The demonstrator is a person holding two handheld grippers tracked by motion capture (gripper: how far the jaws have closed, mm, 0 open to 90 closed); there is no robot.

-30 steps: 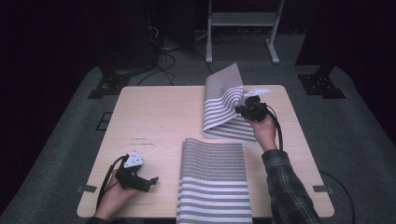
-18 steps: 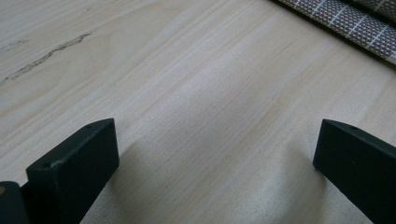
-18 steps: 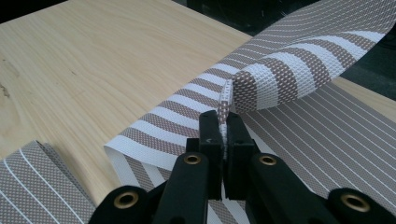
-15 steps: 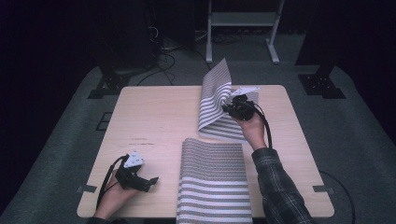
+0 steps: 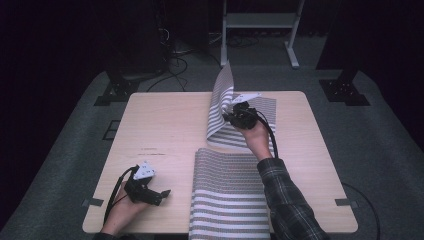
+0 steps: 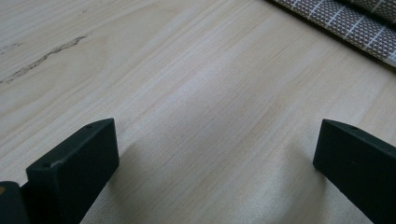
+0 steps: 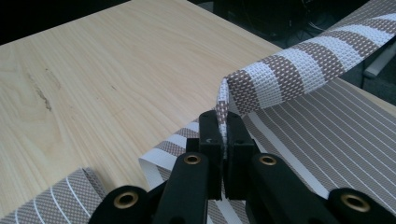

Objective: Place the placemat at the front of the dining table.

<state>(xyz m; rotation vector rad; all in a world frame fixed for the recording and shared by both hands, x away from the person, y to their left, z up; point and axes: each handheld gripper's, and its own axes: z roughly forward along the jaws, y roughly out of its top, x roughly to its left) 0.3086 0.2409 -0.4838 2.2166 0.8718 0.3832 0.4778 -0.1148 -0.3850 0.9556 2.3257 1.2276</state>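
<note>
A striped brown-and-white woven placemat lies at the back right of the wooden table, its right part lifted and folded over toward the left. My right gripper is shut on the placemat's edge, holding that part up off the table. The two black jaws pinch the fabric between them. A second striped placemat lies flat at the front middle. My left gripper rests open on the bare wood at the front left, jaws wide apart, nothing between them.
The second placemat's edge runs just beyond my left gripper. Dark floor surrounds the table, with cables and a metal stand behind it. Bare wood spans the table's left half.
My right gripper has moved left across the table with the placemat's edge in it, folding the lifted part further over. The left gripper has stayed put.
</note>
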